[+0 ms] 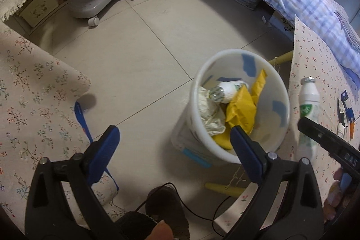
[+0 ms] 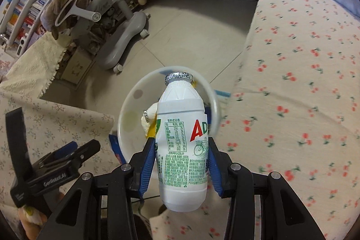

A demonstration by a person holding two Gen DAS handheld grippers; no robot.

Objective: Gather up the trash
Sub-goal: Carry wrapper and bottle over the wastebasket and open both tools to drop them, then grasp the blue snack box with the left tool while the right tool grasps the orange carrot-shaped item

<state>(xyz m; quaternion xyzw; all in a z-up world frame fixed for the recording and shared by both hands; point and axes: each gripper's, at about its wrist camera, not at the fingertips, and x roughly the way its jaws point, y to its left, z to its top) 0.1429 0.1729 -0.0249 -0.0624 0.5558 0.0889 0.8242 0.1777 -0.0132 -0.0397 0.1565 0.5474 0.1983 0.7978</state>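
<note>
While the right gripper (image 2: 182, 163) clamps a white bottle (image 2: 182, 150) above the bin (image 2: 126, 109) (already part-filled), left gripper (image 1: 175, 150) gapes wide, empty; next, release over the opening.

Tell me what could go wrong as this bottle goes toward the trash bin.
1. The right gripper grips the bottle low on its body, so the top could tip and slip out early.
2. The bin sits tight against the cloth-covered table, and a late release could land the bottle there.
3. The open left gripper hangs beside the bin and could be bumped.
</note>
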